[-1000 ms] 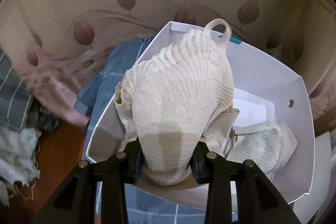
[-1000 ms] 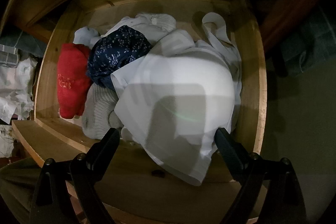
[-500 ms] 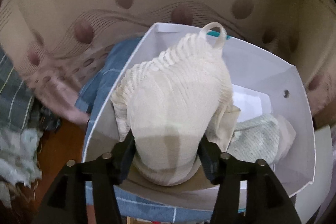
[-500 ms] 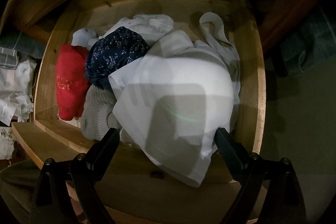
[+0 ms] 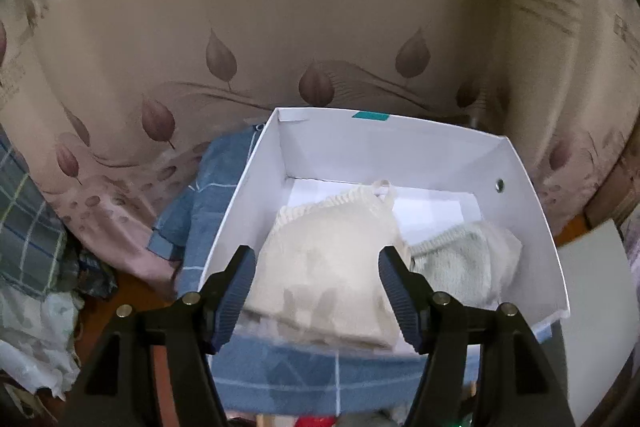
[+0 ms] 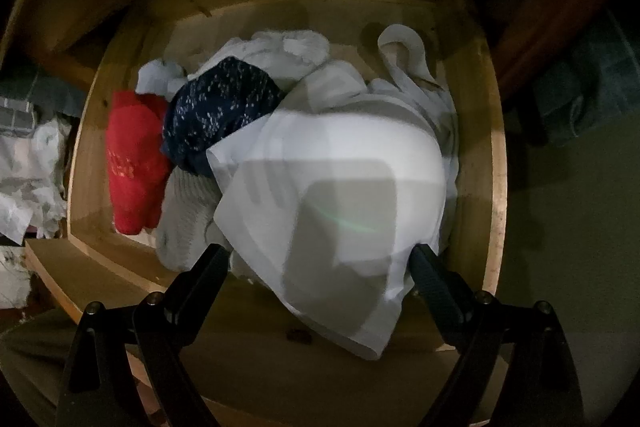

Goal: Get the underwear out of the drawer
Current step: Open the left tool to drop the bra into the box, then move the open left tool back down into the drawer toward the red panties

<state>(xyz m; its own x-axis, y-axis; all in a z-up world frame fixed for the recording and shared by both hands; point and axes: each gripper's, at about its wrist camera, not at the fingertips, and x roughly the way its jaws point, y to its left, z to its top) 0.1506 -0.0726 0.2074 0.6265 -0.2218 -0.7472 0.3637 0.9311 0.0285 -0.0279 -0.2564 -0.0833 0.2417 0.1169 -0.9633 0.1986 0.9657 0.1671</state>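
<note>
Your left gripper [image 5: 318, 291], clamped on the cream bra [image 5: 328, 267] a second ago, now gapes above it in the white box [image 5: 532, 227], delivery done, while your right gripper [image 6: 320, 263], fingers spread, hovers over the white bra [image 6: 340, 187] in the drawer [image 6: 494, 167], next out.

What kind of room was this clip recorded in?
Most likely a bedroom at home. A wooden drawer stands open, full of loose underwear and clothes; a leaf-printed sheet hangs behind a white box holding folded garments; more laundry lies piled around.
</note>
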